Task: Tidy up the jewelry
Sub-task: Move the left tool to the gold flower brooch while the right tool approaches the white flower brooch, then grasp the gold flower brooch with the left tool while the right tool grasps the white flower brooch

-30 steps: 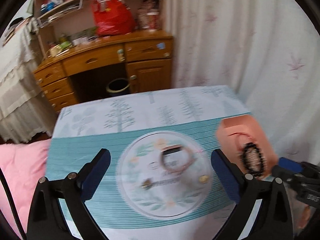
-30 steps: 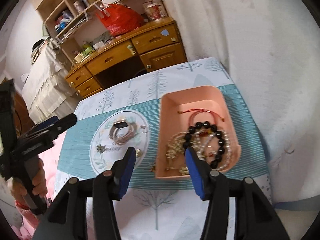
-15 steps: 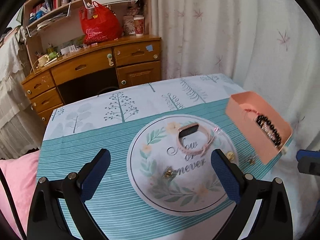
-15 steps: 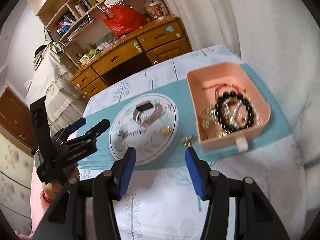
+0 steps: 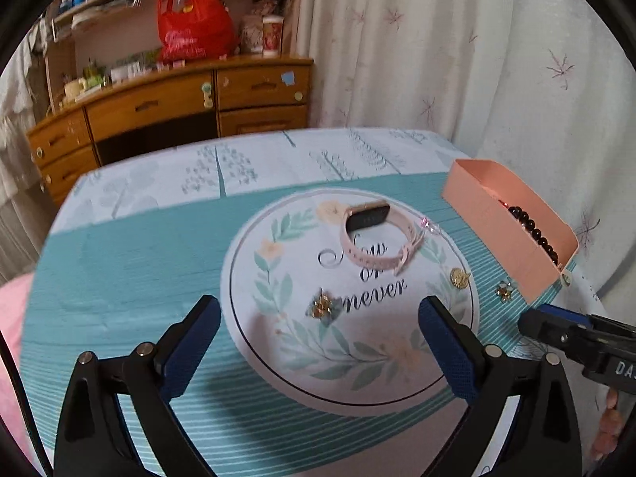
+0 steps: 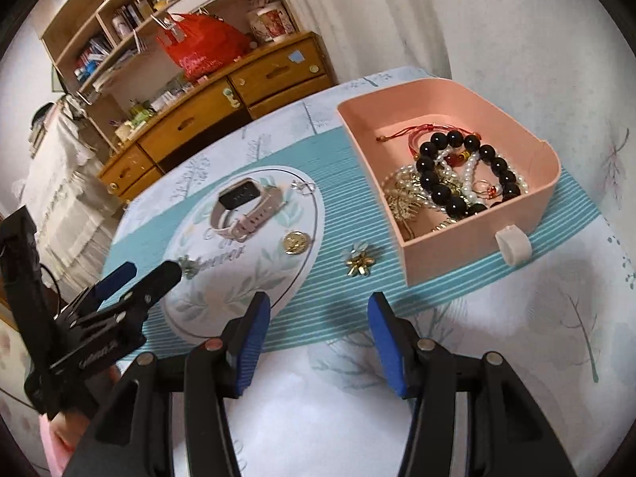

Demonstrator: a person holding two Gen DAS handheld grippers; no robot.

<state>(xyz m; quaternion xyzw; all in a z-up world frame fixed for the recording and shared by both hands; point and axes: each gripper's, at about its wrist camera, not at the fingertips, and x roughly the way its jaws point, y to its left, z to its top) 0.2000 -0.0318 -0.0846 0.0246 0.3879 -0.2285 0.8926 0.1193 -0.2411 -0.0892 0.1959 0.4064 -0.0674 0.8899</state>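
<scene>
**Loose pieces await the pink tray**

Left wrist: the left gripper, fingers wide and empty, hovers before the flower brooch on the round mat; a centred, low pinch looks best.

Right wrist: the right gripper, fingers wide and empty, faces a gold flower charm on the counter beside the pink tray.

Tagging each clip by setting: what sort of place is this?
Most likely a bedroom at home: a wooden desk with cluttered shelves above, floor-length curtains, and a cloth-covered table with jewelry laid out.

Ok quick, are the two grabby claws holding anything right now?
Left gripper: open, holding nothing, above the round plate.
Right gripper: open, holding nothing, near the flower brooch.
</scene>
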